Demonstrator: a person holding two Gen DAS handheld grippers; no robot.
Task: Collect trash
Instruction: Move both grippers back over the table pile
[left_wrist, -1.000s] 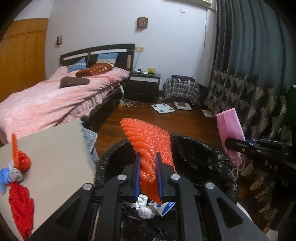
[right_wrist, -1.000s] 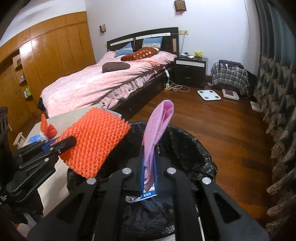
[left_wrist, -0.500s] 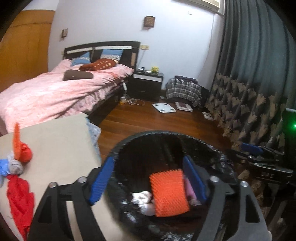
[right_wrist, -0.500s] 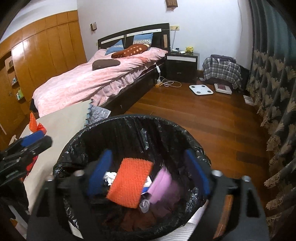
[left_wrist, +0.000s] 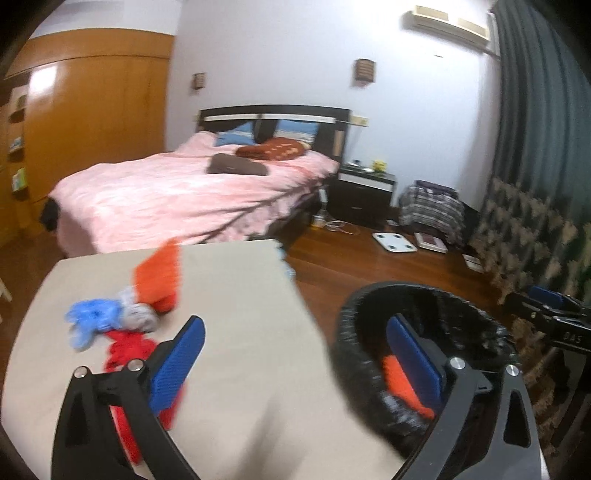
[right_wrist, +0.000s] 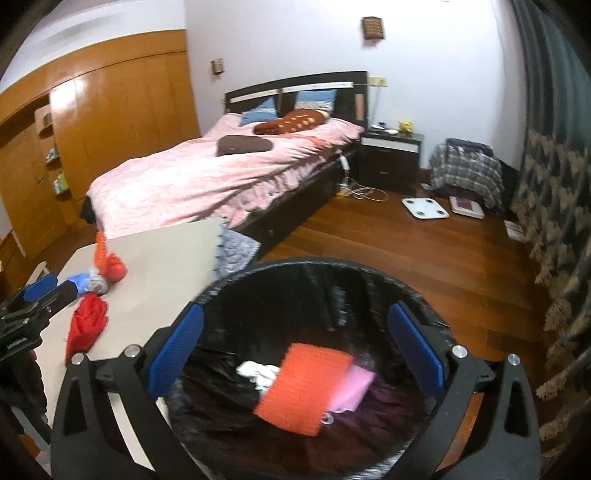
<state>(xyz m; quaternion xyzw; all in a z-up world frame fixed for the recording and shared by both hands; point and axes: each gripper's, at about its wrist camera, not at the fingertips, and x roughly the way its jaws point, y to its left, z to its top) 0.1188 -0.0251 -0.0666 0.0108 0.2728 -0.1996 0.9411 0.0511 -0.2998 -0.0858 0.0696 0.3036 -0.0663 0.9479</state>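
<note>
The black-lined trash bin (right_wrist: 295, 264) stands below my right gripper (right_wrist: 295, 314), whose jaws are opening with nothing between them. Inside lie the orange bubble wrap (right_wrist: 303, 387), the pink bag (right_wrist: 352, 386) and white paper (right_wrist: 258, 371). My left gripper (left_wrist: 295, 328) is also opening and holds nothing. It straddles the beige table (left_wrist: 240, 295) edge and the bin (left_wrist: 424, 288). On the table lie an orange scrap (left_wrist: 159, 277), a blue scrap (left_wrist: 92, 321), a grey wad (left_wrist: 138, 317) and a red scrap (left_wrist: 127, 347), just ahead of the left finger.
A pink-covered bed (right_wrist: 221, 173) stands beyond the table, with a dark nightstand (right_wrist: 391, 158) beside it. A white scale (right_wrist: 424, 208) lies on the wooden floor. Patterned curtains (right_wrist: 554, 221) run along the right, and wooden wardrobes (right_wrist: 92, 129) along the left.
Both grippers opened and let go of the orange bubble wrap and the pink bag, which dropped into the bin. My left gripper has swung left, towards the table.
</note>
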